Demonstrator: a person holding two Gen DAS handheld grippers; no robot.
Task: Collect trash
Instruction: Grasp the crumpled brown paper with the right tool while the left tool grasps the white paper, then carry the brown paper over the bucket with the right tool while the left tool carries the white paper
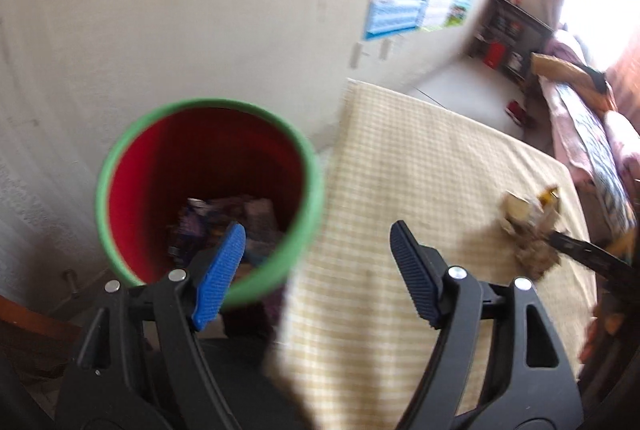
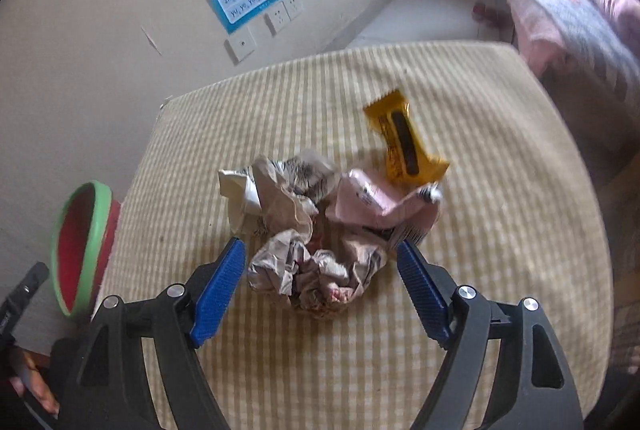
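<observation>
Left gripper point(image 1: 316, 242) spread, empty, above red green-rimmed bin point(image 1: 208, 198) holding wrappers, right gripper point(image 2: 322, 258) spread, flanking crumpled newspaper wad point(image 2: 316, 274), yellow snack wrapper point(image 2: 404, 142) behind on checked tablecloth point(image 2: 500, 230)

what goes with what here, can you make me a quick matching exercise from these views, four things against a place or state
Things:
1. bin
2. yellow wrapper
3. crumpled newspaper
4. left gripper

Places or states:
A. lying flat on the checked cloth, behind the paper pile
B. open and empty, above the bin's rim
C. between the open fingers of the right gripper
D. beside the table, with wrappers at the bottom

Pairs: 1-D, 2-A, 3-C, 4-B
</observation>
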